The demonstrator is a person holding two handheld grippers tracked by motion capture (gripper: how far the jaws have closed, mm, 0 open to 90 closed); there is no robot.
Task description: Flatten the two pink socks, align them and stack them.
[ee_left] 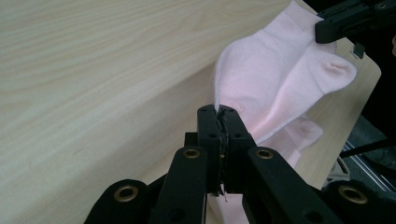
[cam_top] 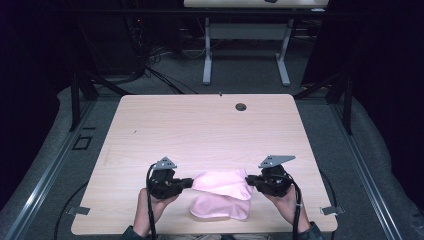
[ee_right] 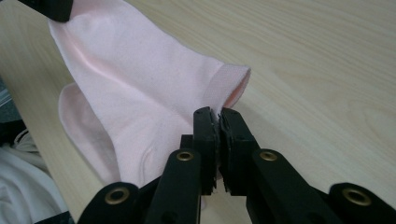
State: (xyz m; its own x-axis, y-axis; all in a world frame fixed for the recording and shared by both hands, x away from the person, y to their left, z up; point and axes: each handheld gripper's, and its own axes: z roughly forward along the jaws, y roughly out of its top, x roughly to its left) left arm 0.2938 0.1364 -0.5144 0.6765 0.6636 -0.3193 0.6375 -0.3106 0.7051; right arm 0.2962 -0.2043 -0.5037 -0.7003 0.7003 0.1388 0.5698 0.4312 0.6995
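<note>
A pale pink sock (cam_top: 222, 185) hangs stretched between my two grippers just above the near edge of the wooden table (cam_top: 200, 125), its lower part drooping onto the tabletop. My left gripper (cam_top: 190, 182) is shut on the sock's left edge; in the left gripper view the sock (ee_left: 275, 74) runs out from between the closed jaws of the left gripper (ee_left: 221, 112). My right gripper (cam_top: 248, 179) is shut on the sock's right end. Its own view shows the right gripper (ee_right: 218, 115) pinching the ribbed cuff of the sock (ee_right: 140, 98).
A round cable hole (cam_top: 241, 107) sits near the table's far edge. Beyond the table stands a white-legged desk (cam_top: 245, 45) on grey carpet, with dark cables on the floor. Metal rails run along both sides of the table.
</note>
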